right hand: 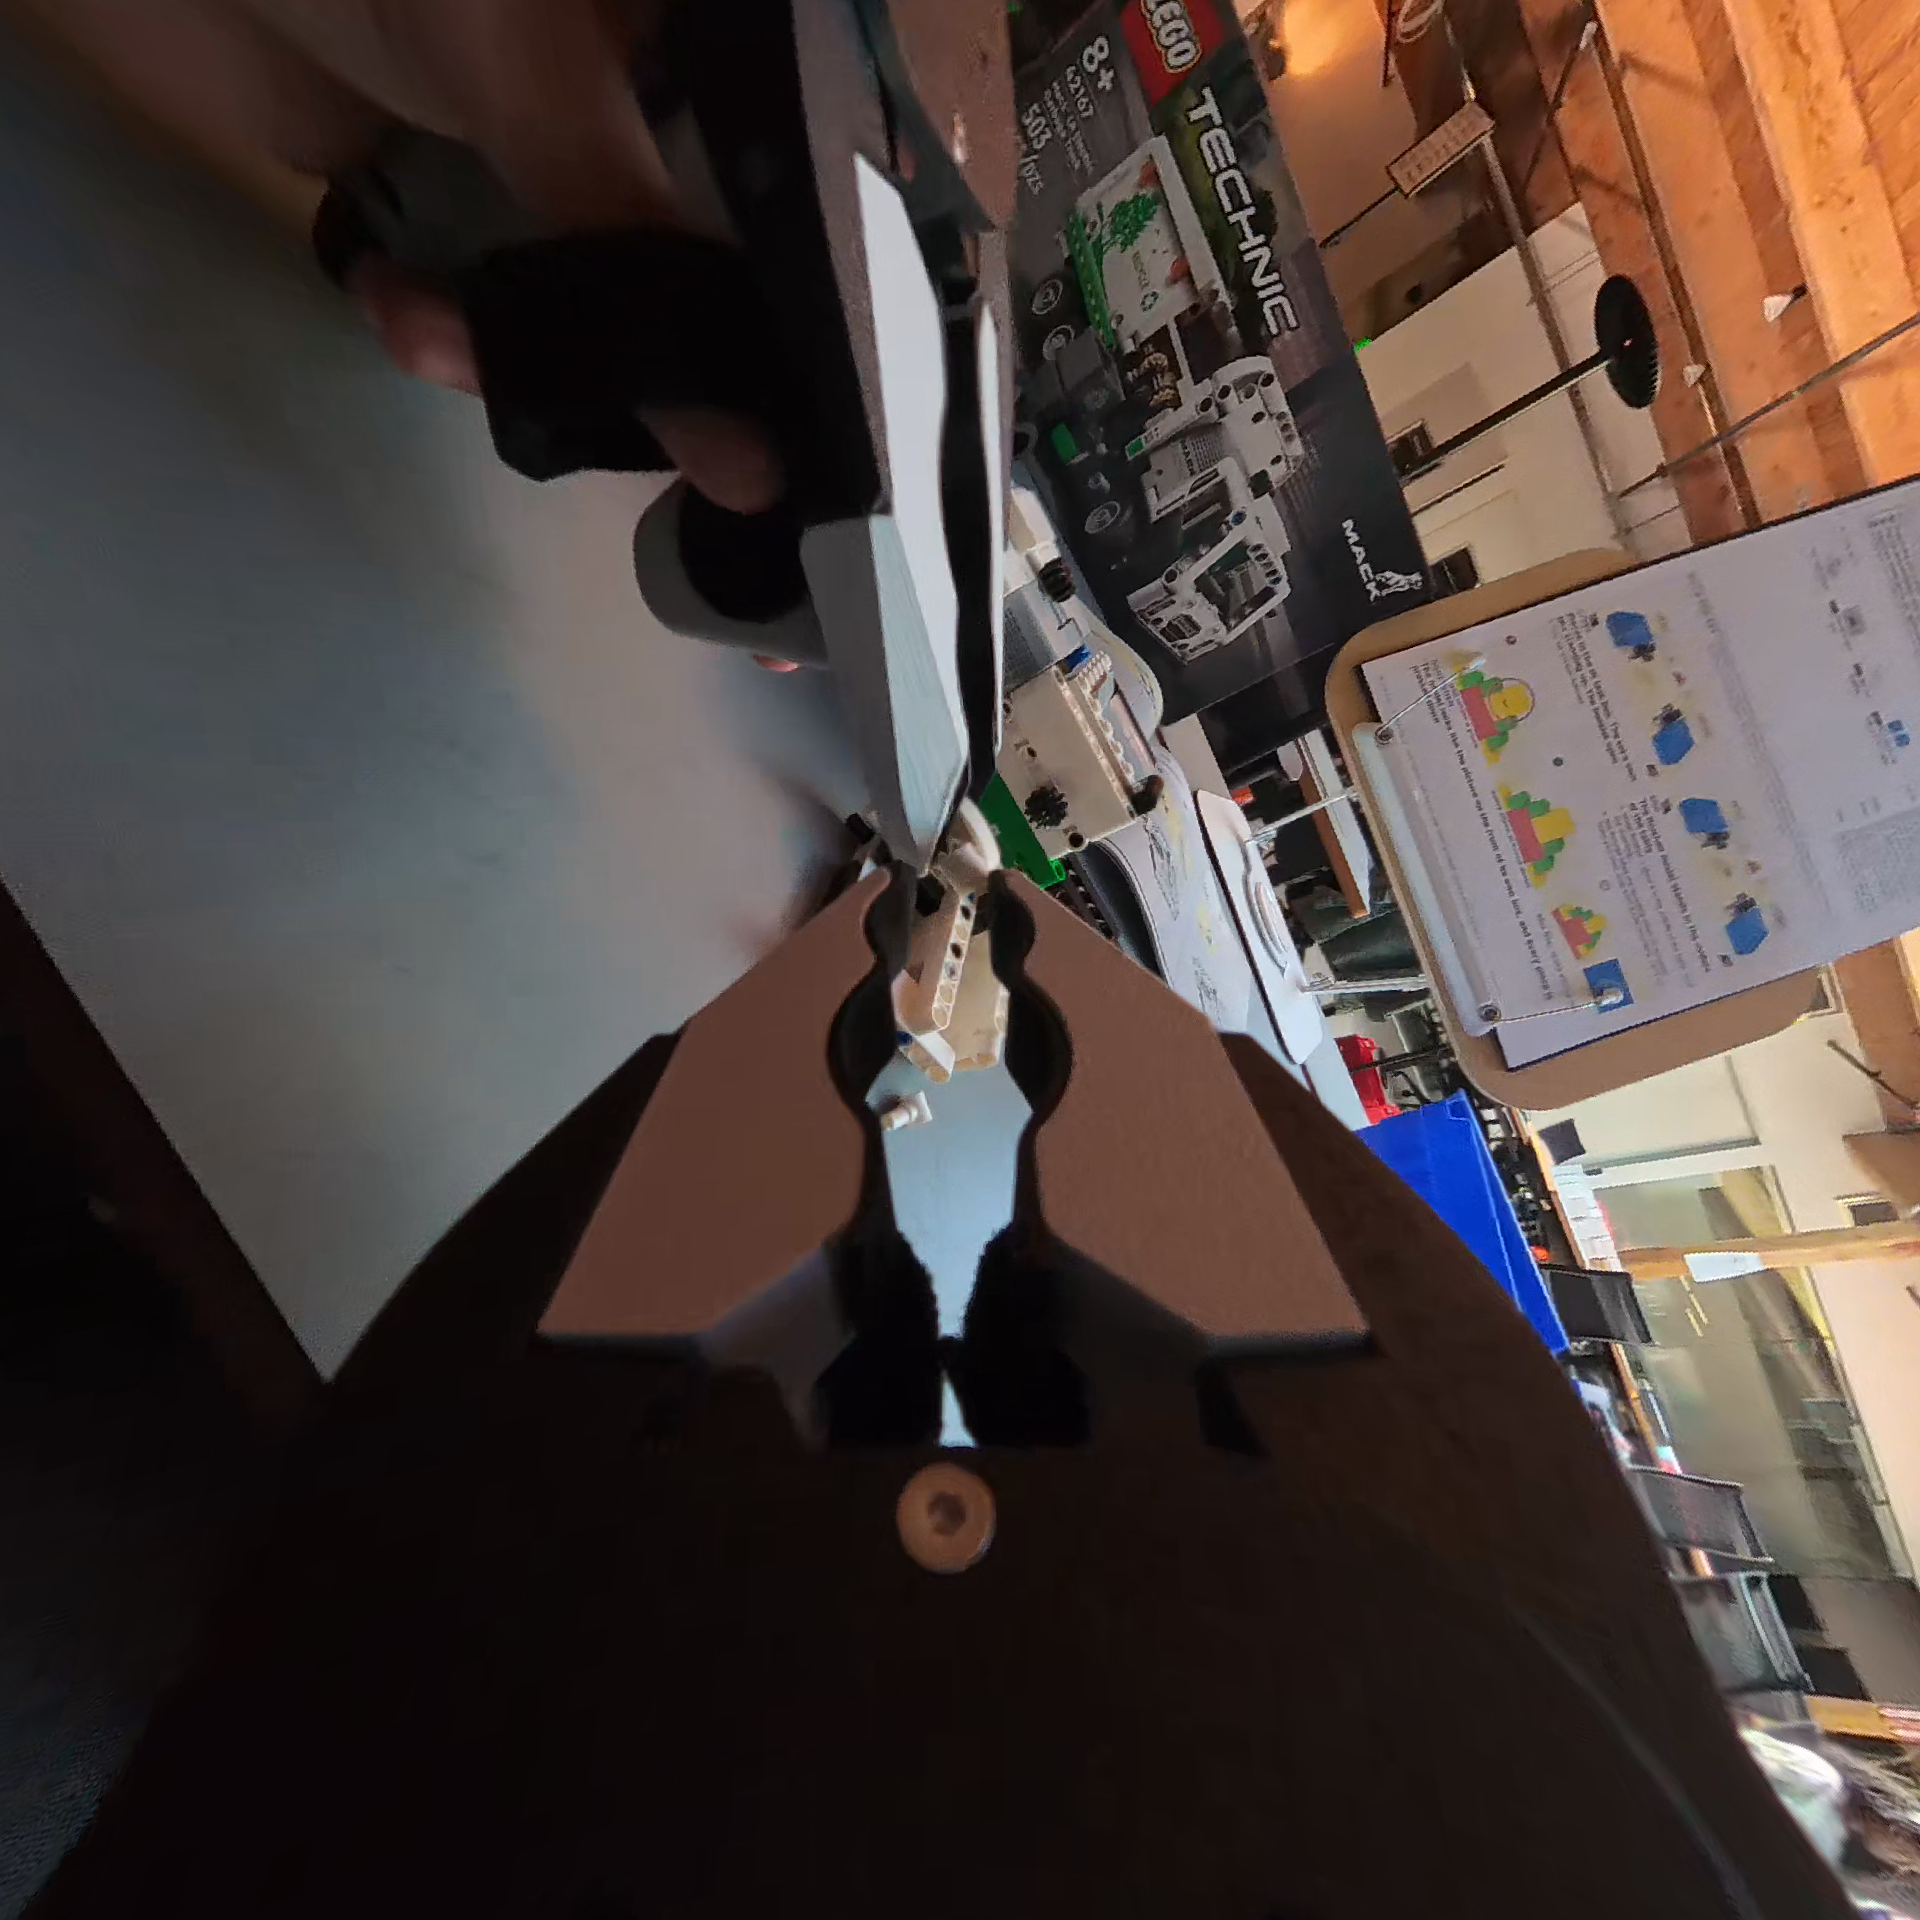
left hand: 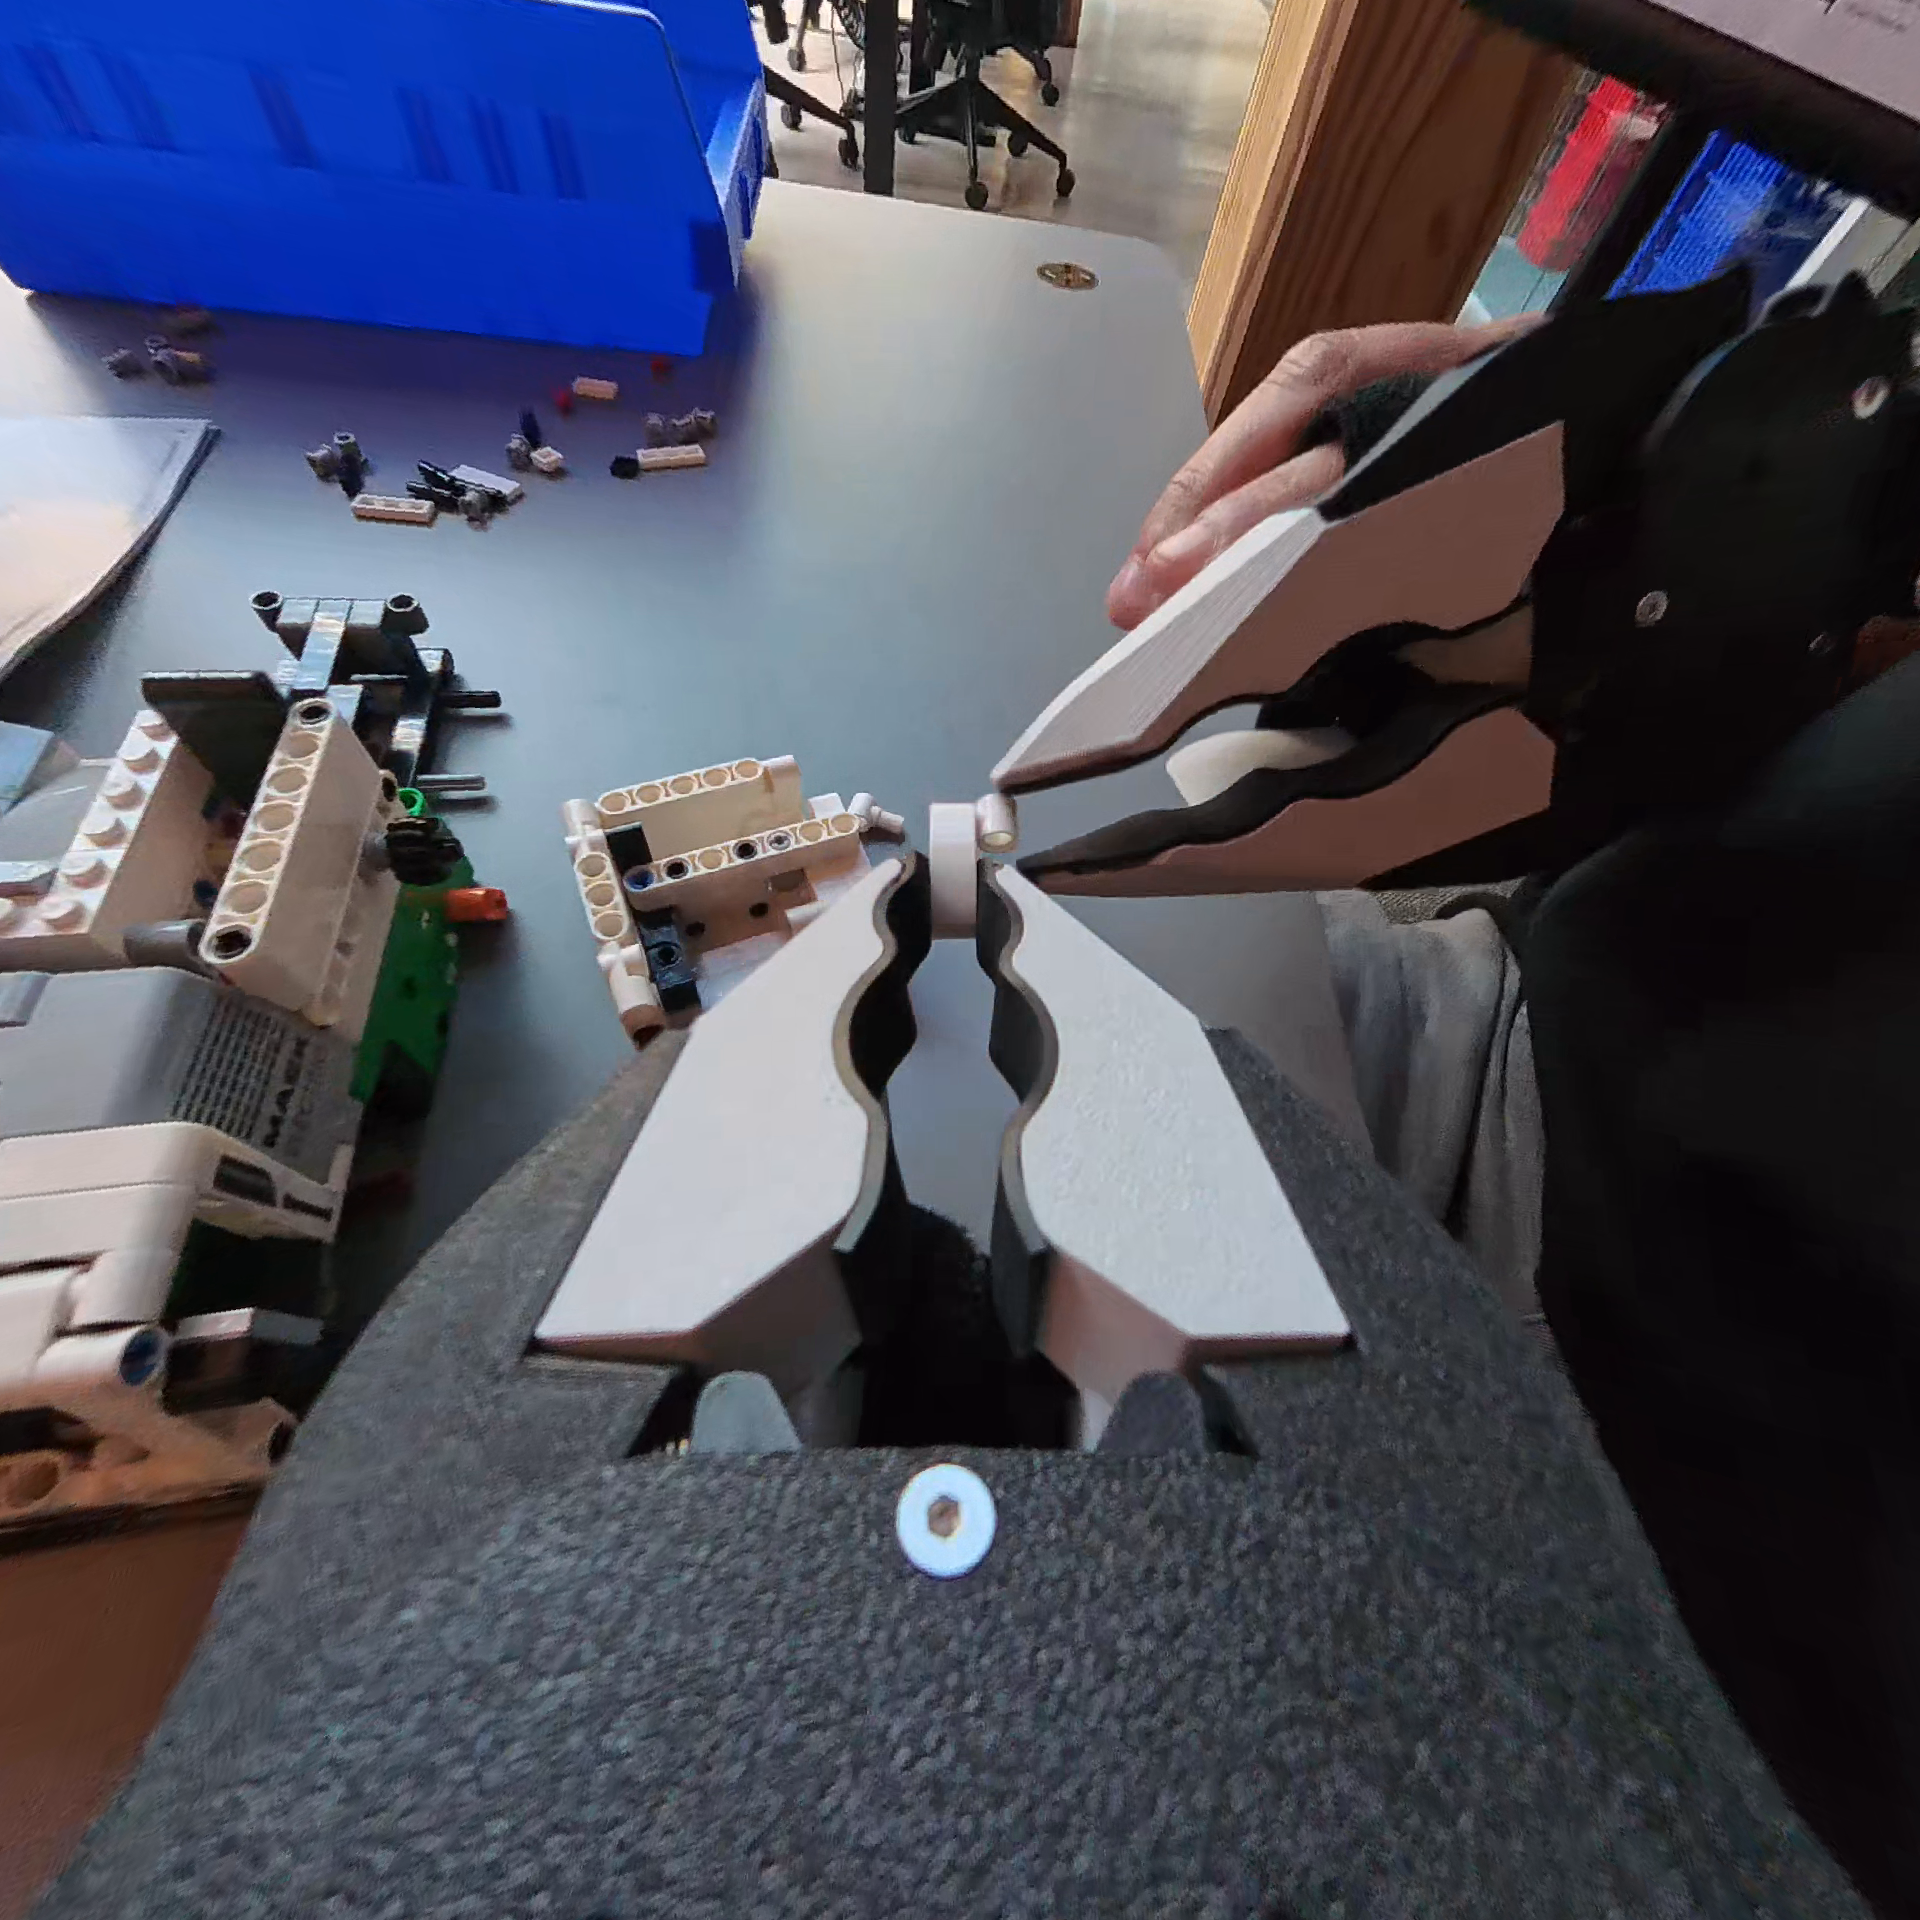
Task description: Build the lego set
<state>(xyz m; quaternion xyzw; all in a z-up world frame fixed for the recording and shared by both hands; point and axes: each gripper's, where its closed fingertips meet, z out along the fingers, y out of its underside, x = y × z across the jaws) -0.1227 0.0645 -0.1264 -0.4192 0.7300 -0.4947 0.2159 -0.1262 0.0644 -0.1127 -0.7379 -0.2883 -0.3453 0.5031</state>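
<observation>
While your left gripper [left hand: 951, 883] pinches the small white piece [left hand: 954, 868] and your right gripper [left hand: 1013, 826] nips its peg [left hand: 995, 821], squeeze gently: it is light, stiff and slippery.

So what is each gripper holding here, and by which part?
The left gripper clamps a small white piece by its flat sides at the fingertips. The right gripper pinches a small white connector by its end, against that piece.

A blue plastic bin [left hand: 364, 156] is sitting at the far left of the dark table [left hand: 883, 468]. Office chairs [left hand: 966, 94] are standing beyond it, a wooden post [left hand: 1351, 208] rising far right.
</observation>
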